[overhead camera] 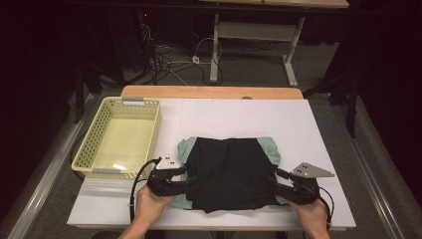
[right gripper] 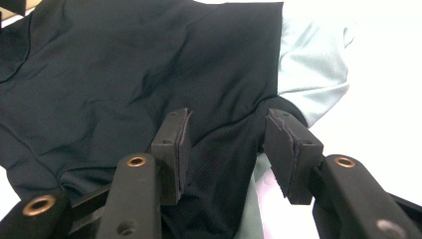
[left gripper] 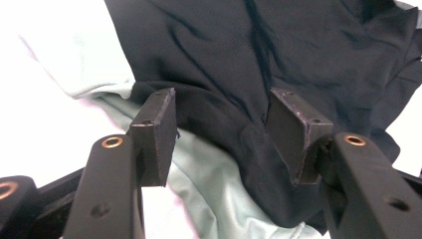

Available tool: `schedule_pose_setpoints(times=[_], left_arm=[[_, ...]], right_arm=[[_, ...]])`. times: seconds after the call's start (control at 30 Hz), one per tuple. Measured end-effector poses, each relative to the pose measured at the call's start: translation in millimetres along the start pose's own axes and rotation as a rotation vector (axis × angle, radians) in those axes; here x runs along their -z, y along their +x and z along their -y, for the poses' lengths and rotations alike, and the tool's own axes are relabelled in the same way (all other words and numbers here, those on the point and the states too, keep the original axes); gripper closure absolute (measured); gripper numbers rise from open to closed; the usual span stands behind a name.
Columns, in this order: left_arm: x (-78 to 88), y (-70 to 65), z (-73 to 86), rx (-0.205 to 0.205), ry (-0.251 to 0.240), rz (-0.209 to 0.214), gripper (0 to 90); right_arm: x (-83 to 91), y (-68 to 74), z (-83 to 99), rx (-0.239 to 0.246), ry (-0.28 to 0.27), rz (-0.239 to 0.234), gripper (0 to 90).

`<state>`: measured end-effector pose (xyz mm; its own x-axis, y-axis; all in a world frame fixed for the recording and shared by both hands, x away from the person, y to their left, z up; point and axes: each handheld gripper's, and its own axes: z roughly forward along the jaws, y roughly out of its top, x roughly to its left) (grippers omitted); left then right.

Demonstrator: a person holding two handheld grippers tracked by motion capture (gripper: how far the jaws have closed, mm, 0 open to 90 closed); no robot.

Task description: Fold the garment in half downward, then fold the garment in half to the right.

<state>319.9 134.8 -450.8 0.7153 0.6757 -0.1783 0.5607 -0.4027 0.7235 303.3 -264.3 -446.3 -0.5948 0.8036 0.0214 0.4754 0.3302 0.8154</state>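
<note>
- Hidden parts: the black garment [overhead camera: 231, 172] covers most of the pale green garment [overhead camera: 188, 147] beneath it, so I see the green only as margins at both sides; what kind of garment each is I cannot tell. My forearms are cut off by the bottom edge of the high view.
- Count: two garments, stacked at the near middle of the white table [overhead camera: 259, 117]; two grippers; one yellow perforated basket [overhead camera: 92, 144] at the far left.
- My left gripper [overhead camera: 191, 178] sits at the black garment's left edge, jaws partly open with cloth lying between the pads [left gripper: 158, 130], not pinched.
- My right gripper [overhead camera: 271, 180] sits at the right edge, jaws likewise half-wide, a fold between its pads [right gripper: 288, 149], unclamped.
- Surroundings: cables [overhead camera: 166, 59] on the floor beyond the table, well apart from both garments.
</note>
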Motion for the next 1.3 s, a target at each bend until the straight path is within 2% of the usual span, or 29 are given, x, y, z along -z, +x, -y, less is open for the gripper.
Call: schedule_pose_setpoints(times=[0.1, 0.2, 0.37, 0.5, 0.57, 0.73, 0.93, 1.03, 1.1, 1.2, 1.27, 1.3], left_arm=[[0.9, 1.2, -0.5, 0.013, -0.020, 0.000, 44.9], [3.3, 1.3, -0.5, 0.016, -0.038, 0.007, 44.9], [5.2, 2.3, 0.2, 0.020, -0.036, 0.006, 44.7], [7.1, -1.7, 1.9, 0.012, -0.039, 0.008, 44.4], [8.8, -2.0, 1.2, 0.020, -0.060, 0.025, 44.8], [7.6, -0.1, -2.2, 0.030, -0.063, 0.012, 44.8], [10.9, -0.3, -10.6, 0.011, -0.089, -0.013, 43.3], [12.3, 1.9, -17.3, 0.006, -0.090, -0.024, 41.7], [13.2, 3.3, -23.3, 0.011, -0.099, -0.032, 40.7], [11.3, 5.2, -35.5, 0.005, -0.083, -0.050, 38.3], [9.3, 7.2, -43.9, -0.003, -0.083, -0.066, 37.7], [8.2, 9.7, -48.3, 0.008, -0.080, -0.060, 37.4]], right_arm=[[0.1, -1.7, 0.4, 0.008, 0.000, 0.003, 54.1], [-0.5, -3.8, 0.5, -0.007, 0.006, 0.001, 54.1], [-1.8, -4.1, 0.8, -0.010, 0.007, -0.003, 54.2], [-2.5, -5.5, -1.1, -0.010, -0.005, -0.002, 54.4], [-1.7, -5.5, -1.3, -0.008, -0.016, 0.000, 55.6], [3.0, -3.2, -0.8, 0.005, -0.048, -0.002, 56.3], [2.3, -7.1, -0.4, -0.011, -0.039, -0.006, 56.3], [0.7, -4.7, -0.6, -0.002, -0.033, -0.004, 56.1], [-0.2, -3.5, -0.5, -0.002, -0.031, -0.007, 55.9], [-0.8, -2.0, -0.4, -0.002, -0.029, -0.014, 55.3], [-0.1, -0.5, -0.1, 0.010, -0.029, -0.013, 54.8], [0.5, 0.1, 0.0, 0.018, -0.031, -0.011, 54.6]])
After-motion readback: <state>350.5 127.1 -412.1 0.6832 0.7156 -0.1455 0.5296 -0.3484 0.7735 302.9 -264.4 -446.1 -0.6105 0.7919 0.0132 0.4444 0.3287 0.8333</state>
